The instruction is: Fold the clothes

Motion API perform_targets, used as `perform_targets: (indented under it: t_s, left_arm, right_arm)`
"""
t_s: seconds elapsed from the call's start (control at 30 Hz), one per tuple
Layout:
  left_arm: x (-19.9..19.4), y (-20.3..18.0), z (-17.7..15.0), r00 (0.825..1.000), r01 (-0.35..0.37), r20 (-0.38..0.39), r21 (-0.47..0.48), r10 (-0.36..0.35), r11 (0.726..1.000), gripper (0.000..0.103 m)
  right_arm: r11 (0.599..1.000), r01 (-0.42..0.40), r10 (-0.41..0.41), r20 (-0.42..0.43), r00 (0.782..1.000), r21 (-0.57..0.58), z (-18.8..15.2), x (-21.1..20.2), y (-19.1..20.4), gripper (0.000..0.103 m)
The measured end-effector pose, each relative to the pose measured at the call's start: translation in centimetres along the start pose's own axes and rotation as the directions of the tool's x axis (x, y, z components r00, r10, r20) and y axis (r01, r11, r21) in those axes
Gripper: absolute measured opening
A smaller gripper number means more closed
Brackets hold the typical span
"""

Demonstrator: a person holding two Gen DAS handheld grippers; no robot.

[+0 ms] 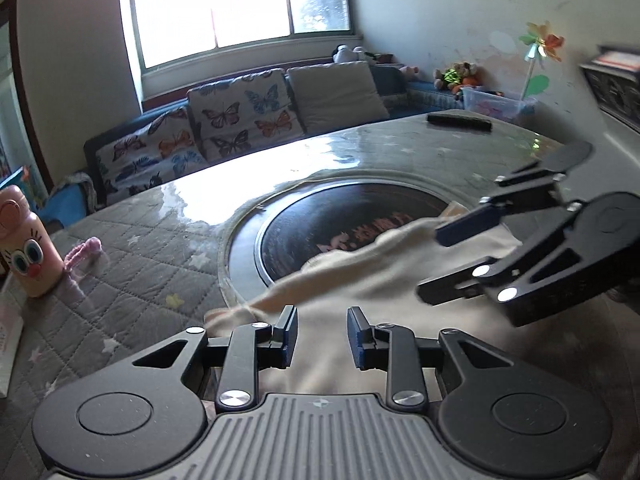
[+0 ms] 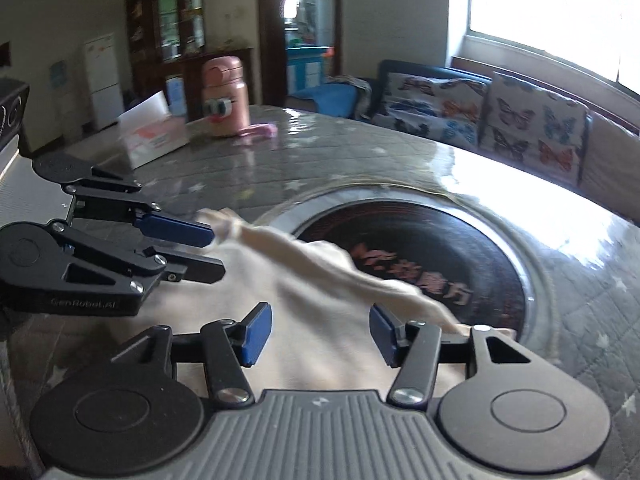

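Your left gripper (image 1: 322,336) and right gripper (image 2: 320,330) both hang with jaws spread, pinching nothing. The cream garment (image 2: 320,280) lies beneath and ahead of both. You seem between folds; next, close on an edge.

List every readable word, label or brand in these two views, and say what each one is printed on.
"GenRobot.AI": faint lettering on the body of the left gripper, seen from the right wrist view.
"魔方": the last two orange characters on the round black cooktop; the characters before them are too blurred to read.
Print on the white box: too blurred to read.
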State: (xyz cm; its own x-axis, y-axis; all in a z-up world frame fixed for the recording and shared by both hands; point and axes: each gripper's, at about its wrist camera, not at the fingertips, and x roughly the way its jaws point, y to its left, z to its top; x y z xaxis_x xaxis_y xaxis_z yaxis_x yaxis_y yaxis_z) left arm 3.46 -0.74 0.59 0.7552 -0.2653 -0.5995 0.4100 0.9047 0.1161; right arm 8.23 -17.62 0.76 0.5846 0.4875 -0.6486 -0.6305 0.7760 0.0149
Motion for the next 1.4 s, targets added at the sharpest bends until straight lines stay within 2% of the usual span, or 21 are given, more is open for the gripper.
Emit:
perform_targets:
  t_s: [0.27, 0.5, 0.57, 0.77, 0.87, 0.93, 1.0, 1.17, 1.3, 1.4]
  left_arm:
    - [-1.2, -0.8, -3.3, 1.0, -0.007, -0.013, 0.001, 0.007, 1.0, 0.031]
    - [-1.9, -0.5, -3.5, 1.0, -0.013, -0.004, -0.034, 0.013, 0.999, 0.031]
    - [-2.0, -0.3, -3.6, 1.0, -0.013, -0.005, -0.044, 0.012, 0.999, 0.031]
    - [-2.1, 0.1, -3.8, 1.0, -0.008, -0.009, -0.067, 0.007, 0.998, 0.031]
    - [-2.0, 0.2, -3.9, 1.0, -0.004, -0.012, -0.07, 0.003, 0.998, 0.031]
    - [-2.0, 0.2, -3.8, 1.0, -0.001, -0.014, -0.071, 0.0, 0.997, 0.031]
    - [-2.1, 0.4, -3.6, 1.0, 0.003, -0.017, -0.073, -0.004, 0.997, 0.031]
    - [-2.2, 1.6, -2.4, 1.0, -0.012, 0.0, -0.095, 0.012, 0.995, 0.031]
    - [-1.3, 2.7, -1.3, 1.0, -0.024, 0.01, -0.128, 0.025, 0.992, 0.031]
    - [-0.4, 3.6, -0.9, 0.999, -0.036, 0.002, -0.144, 0.037, 0.989, 0.031]
  right_arm:
    - [0.994, -0.043, 0.042, -0.011, 0.999, -0.1, -1.7, 0.2, 3.8, 0.058]
    - [0.992, -0.05, 0.05, -0.004, 0.999, -0.114, -2.6, -1.6, 4.4, 0.059]
    - [0.994, -0.051, 0.051, -0.009, 0.999, -0.099, -3.0, -2.3, 4.1, 0.062]
    - [0.999, -0.041, 0.041, -0.039, 0.998, -0.012, -4.6, -4.1, 1.9, 0.063]
    - [1.0, -0.016, 0.017, -0.033, 0.999, 0.026, -5.4, -5.3, 0.7, 0.069]
    - [0.998, 0.01, -0.007, -0.053, 0.999, 0.06, -6.1, -5.5, -0.3, 0.069]
    - [0.997, -0.002, 0.006, -0.049, 0.999, 0.078, -6.7, -5.9, -1.0, 0.067]
    - [0.997, -0.018, 0.02, -0.02, 1.0, 0.076, -5.1, -7.0, -1.6, 0.068]
    - [0.996, -0.011, 0.009, 0.022, 1.0, 0.083, -3.2, -6.0, -2.4, 0.068]
    - [0.994, -0.019, 0.016, 0.021, 1.0, 0.11, -2.2, -4.5, -3.2, 0.068]
